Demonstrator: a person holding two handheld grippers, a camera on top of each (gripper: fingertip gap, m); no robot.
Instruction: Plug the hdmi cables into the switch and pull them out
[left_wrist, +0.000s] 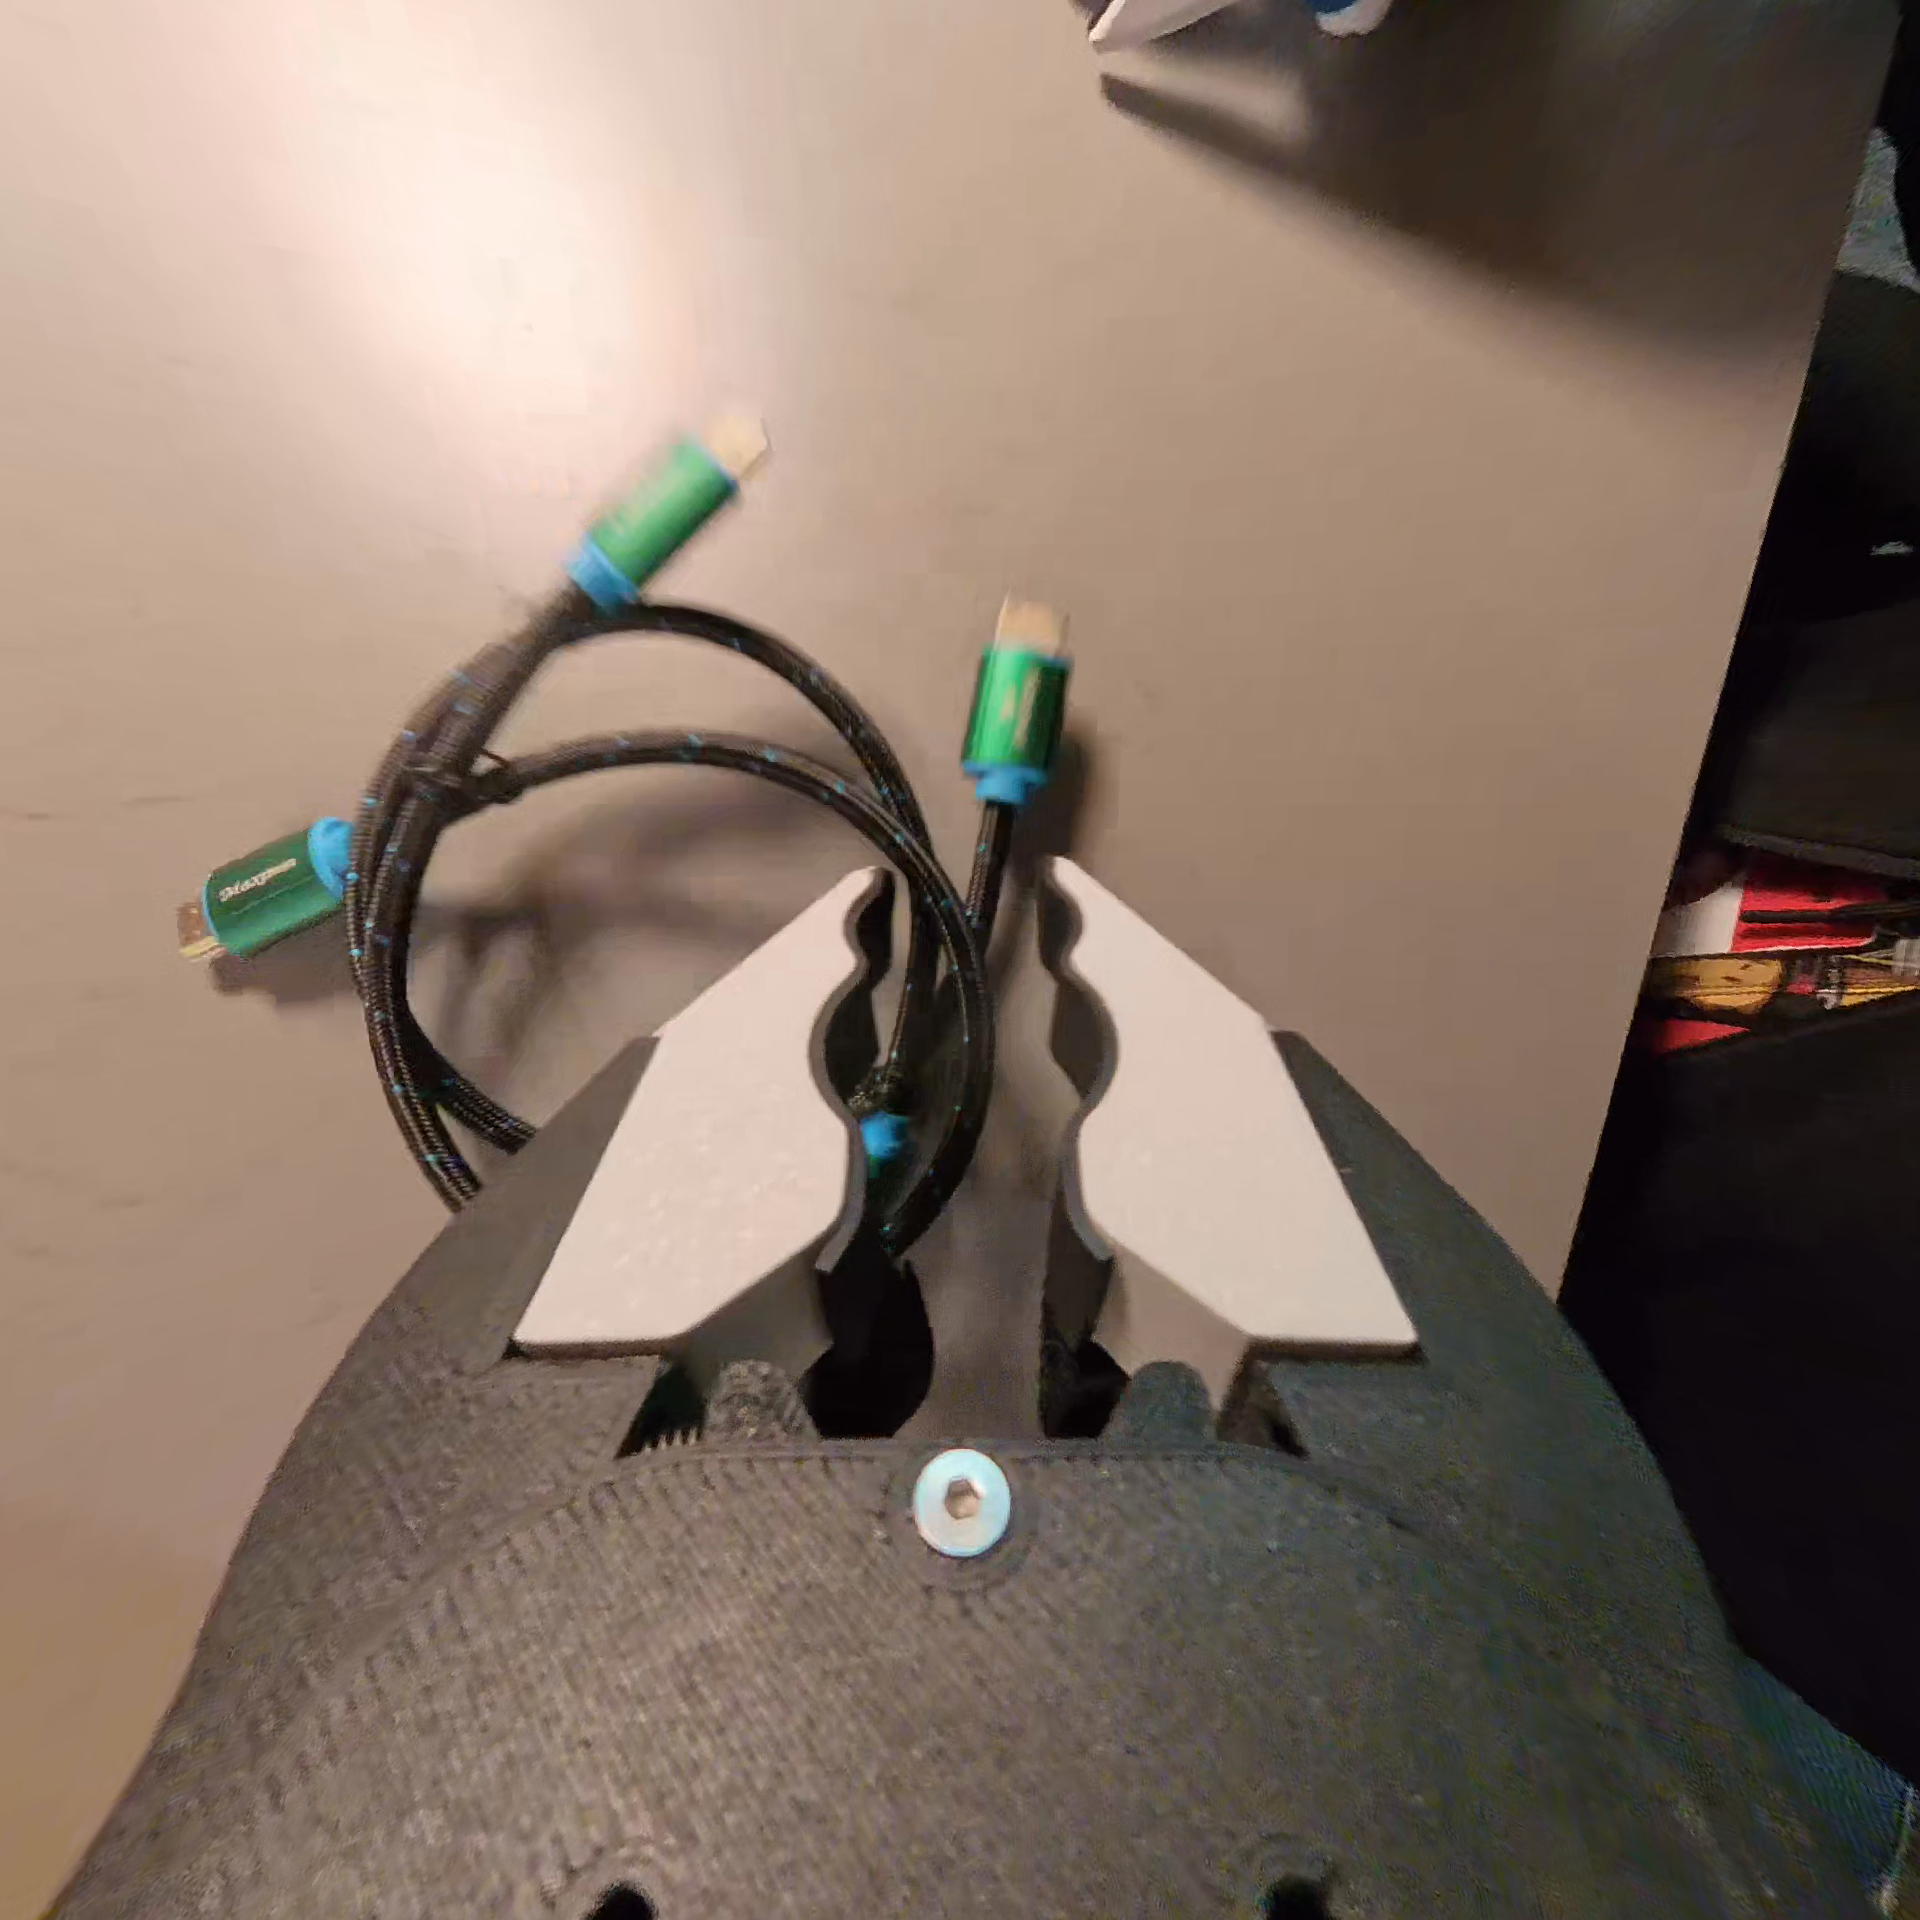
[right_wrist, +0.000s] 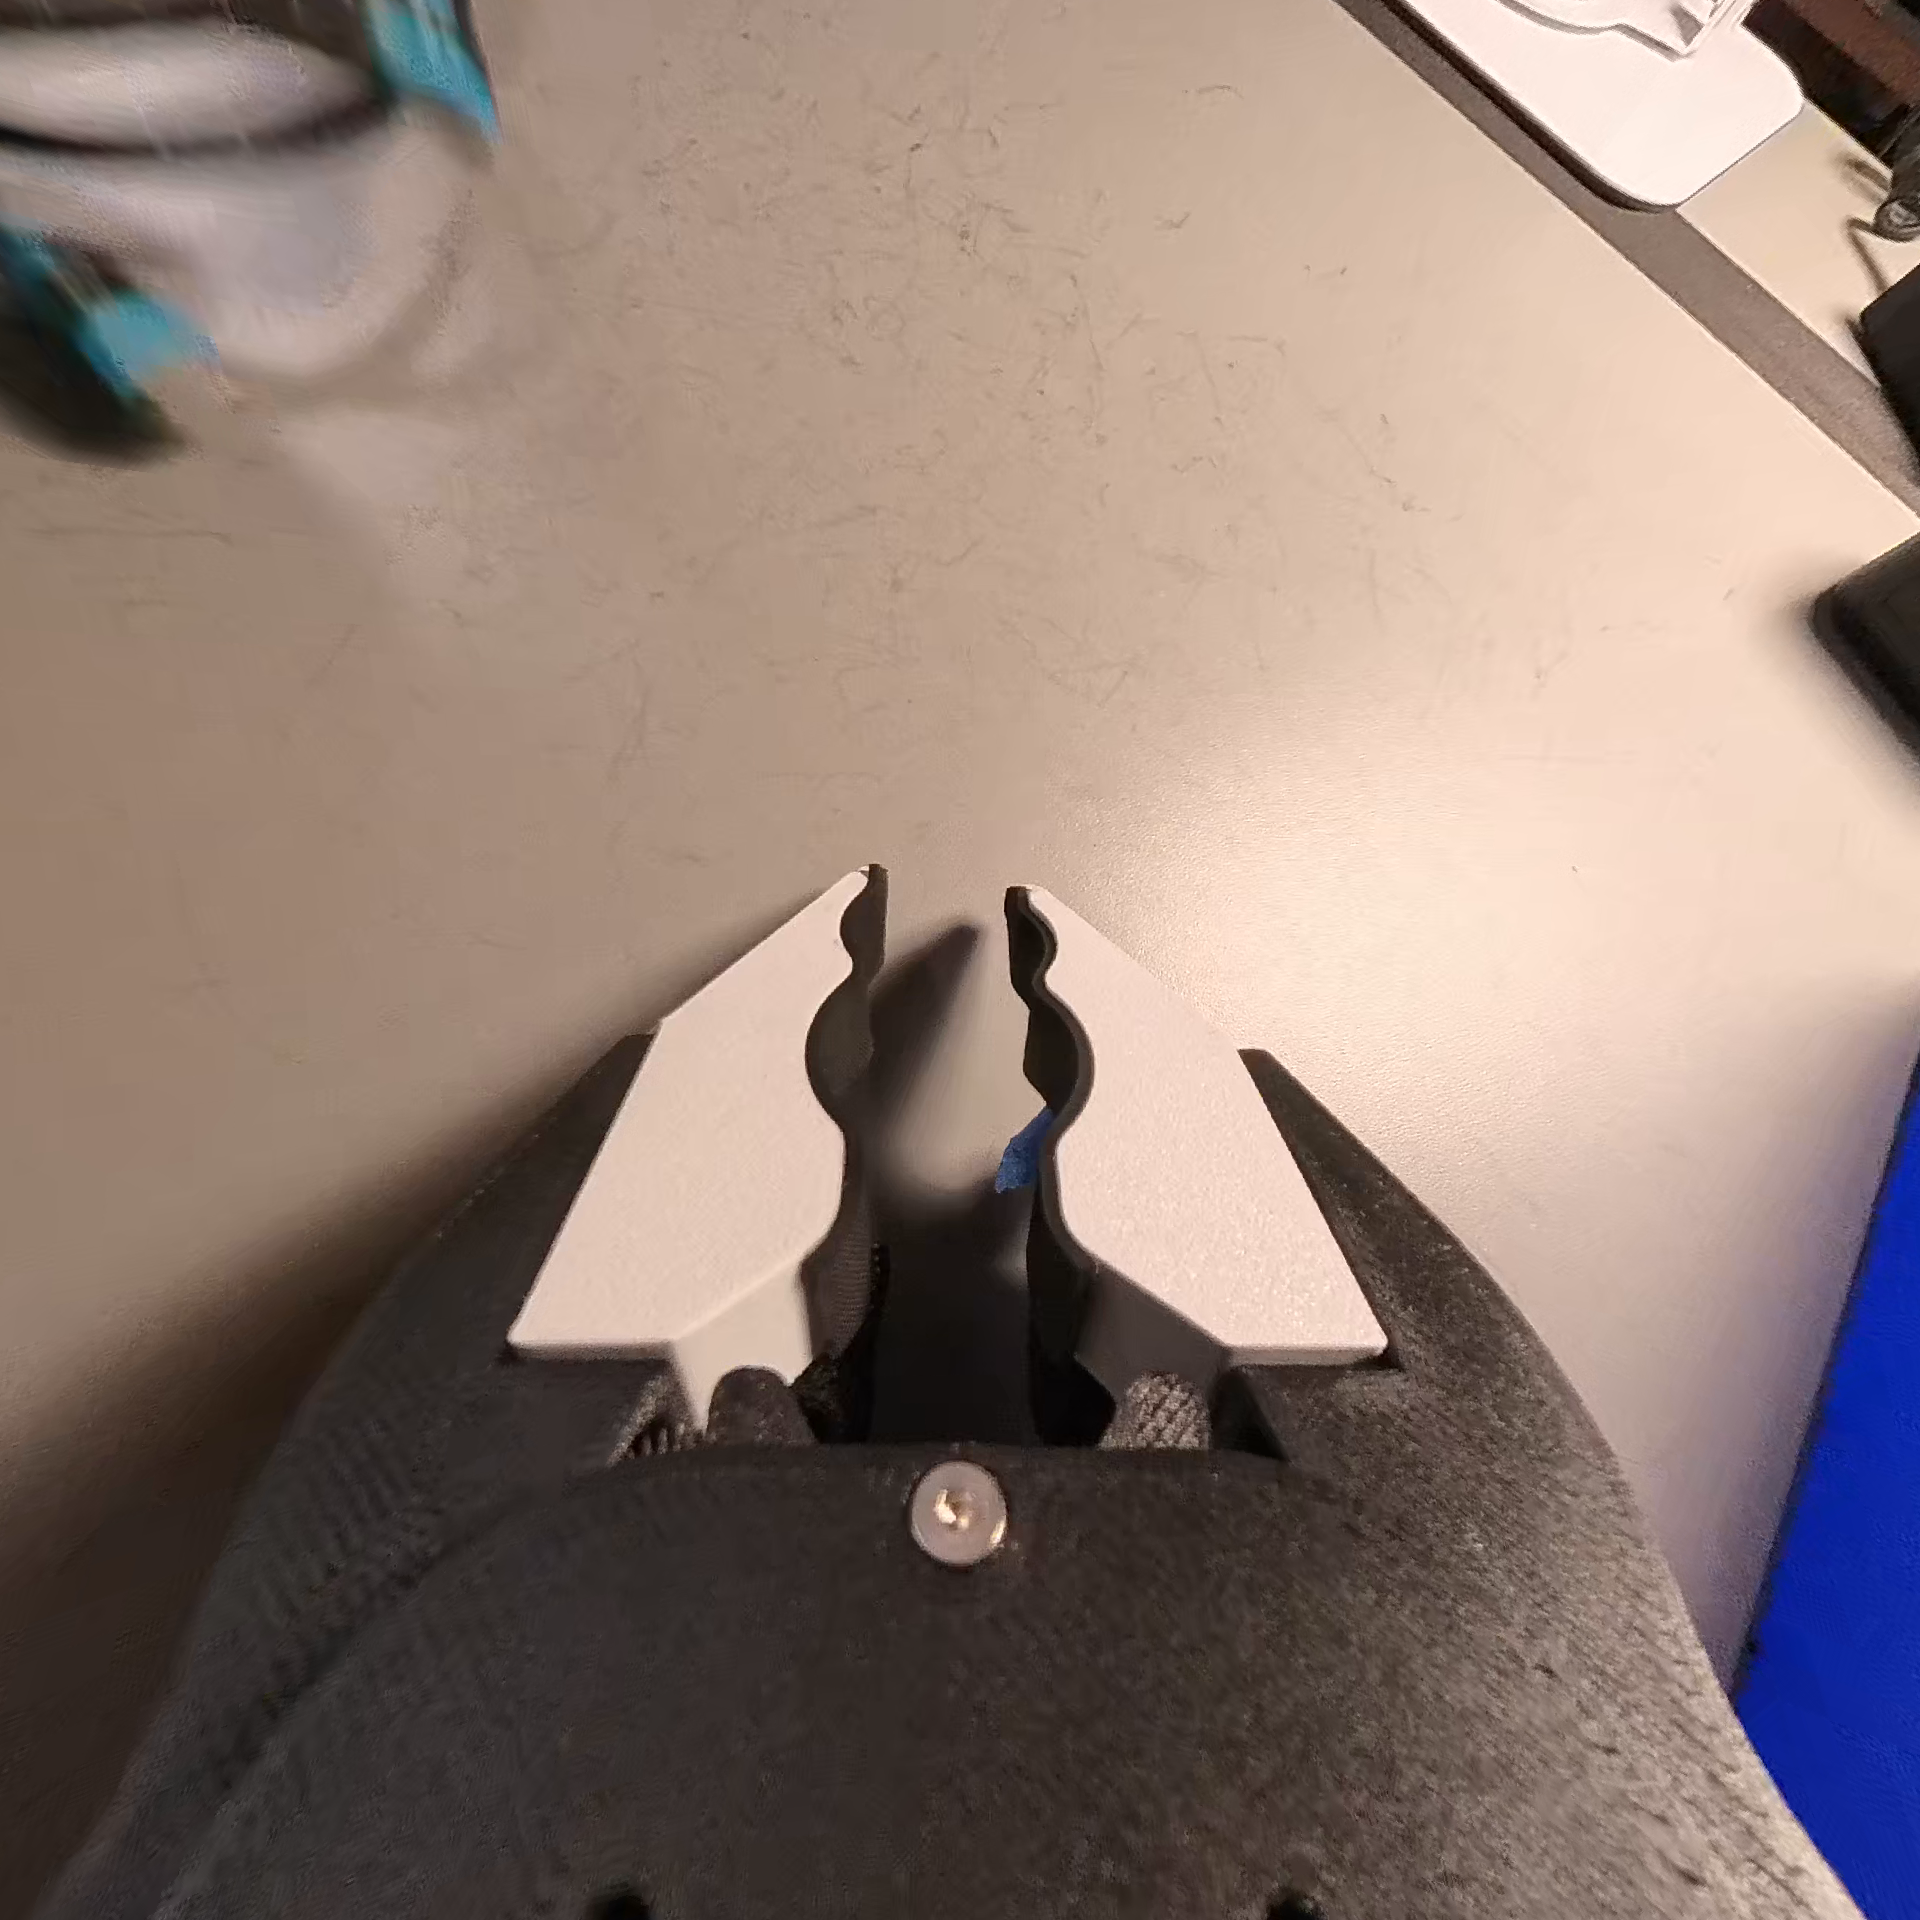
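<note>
Both tongs parted and empty over the beige surface (left_wrist: 1247, 416); cables coiled ahead of the left one.
Left wrist view: left tongs (left_wrist: 966, 883) narrowly parted, gripping nothing; braided black hdmi cables (left_wrist: 665, 748) with green plugs (left_wrist: 1016, 717) lie looped just beyond and between the tips. Right wrist view: right tongs (right_wrist: 945, 883) narrowly parted, empty, over bare surface; blurred teal-and-white object (right_wrist: 156, 239) at upper left, unclear what it is.

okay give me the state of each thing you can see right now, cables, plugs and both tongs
Left tongs: open, over the cables.
Right tongs: open, empty.
HDMI cables: loosely coiled on the table.
Three green plugs: unplugged, lying free.
</note>
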